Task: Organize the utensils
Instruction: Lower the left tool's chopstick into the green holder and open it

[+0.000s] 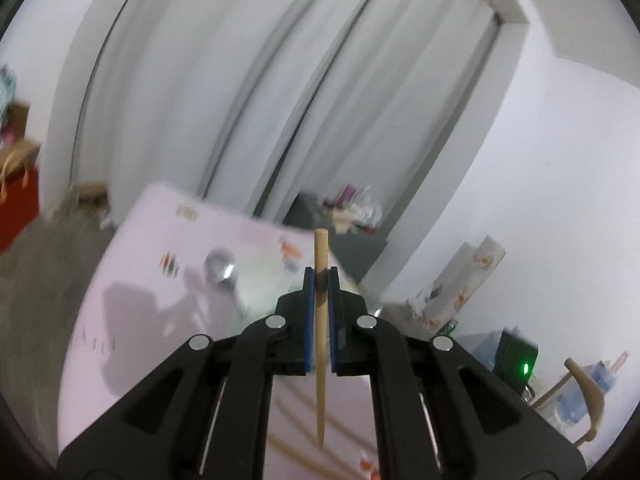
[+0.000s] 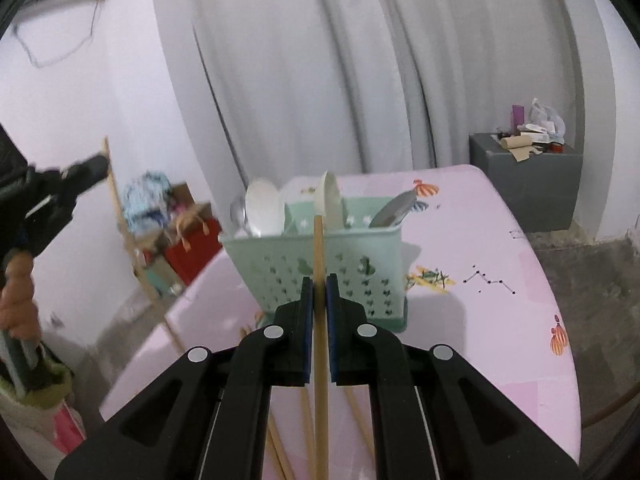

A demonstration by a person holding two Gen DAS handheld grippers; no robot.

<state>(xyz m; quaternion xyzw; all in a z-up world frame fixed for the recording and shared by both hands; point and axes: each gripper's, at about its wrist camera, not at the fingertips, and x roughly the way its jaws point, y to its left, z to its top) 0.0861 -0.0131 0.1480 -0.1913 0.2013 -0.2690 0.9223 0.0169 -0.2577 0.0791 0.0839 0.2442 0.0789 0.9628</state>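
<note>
Presently a chopstick is clamped in the left tool and another chopstick in the right tool, both lifted above the bench. Next, each must be lowered tip-first into the green caddy standing toward the far edge.

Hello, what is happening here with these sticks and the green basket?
A person is sorting utensils with a gripper in each hand. The left gripper is shut on one wooden chopstick, and the right gripper is shut on another chopstick. Ahead of the right one, a green utensil basket stands on the pink table and already holds spoons. More chopsticks lie on the table below.
</note>
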